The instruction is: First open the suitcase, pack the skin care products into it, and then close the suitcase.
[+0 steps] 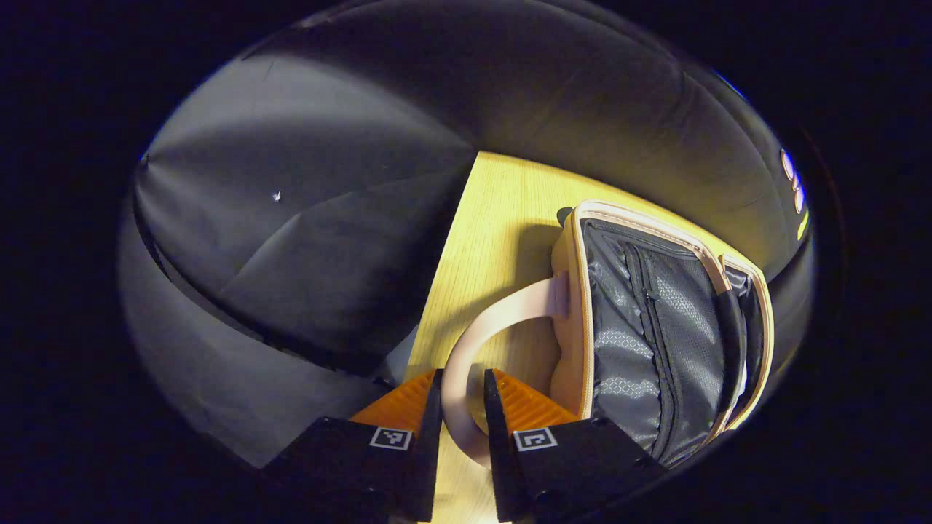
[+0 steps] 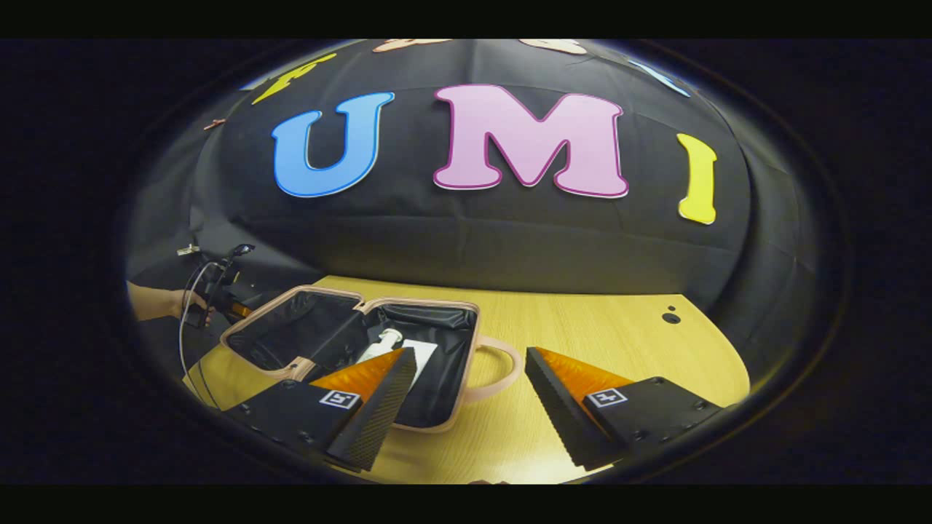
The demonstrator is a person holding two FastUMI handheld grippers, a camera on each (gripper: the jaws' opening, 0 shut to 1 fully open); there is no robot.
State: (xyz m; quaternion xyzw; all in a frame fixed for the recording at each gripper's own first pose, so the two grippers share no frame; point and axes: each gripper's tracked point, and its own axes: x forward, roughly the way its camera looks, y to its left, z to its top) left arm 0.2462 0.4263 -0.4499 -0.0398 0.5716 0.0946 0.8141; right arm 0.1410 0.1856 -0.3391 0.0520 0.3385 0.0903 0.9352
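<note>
**Open suitcase on a wooden table in a dark booth**

A pale wooden table [image 2: 582, 327] stands against black cloth walls [image 1: 306, 240] that close in the booth on all sides. Two small dark holes [image 2: 670, 316] mark the tabletop near its far right corner.

The suitcase [image 2: 349, 342] lies open on the left part of the table, both halves lined in dark fabric with a pinkish rim. A white bottle [image 2: 384, 342] and a white flat item beside it lie in the right half. In the left gripper view the lid's mesh lining [image 1: 655, 327] with its zip stands close by.

The left gripper [image 1: 463, 397] has its fingers clenched on the suitcase handle [image 1: 502, 313], which loops between them. The right gripper [image 2: 470, 397] hangs released, fingers wide apart, above the table near the handle. At the far left, a hand [image 2: 178, 306] holds a gripper with trailing cables.
</note>
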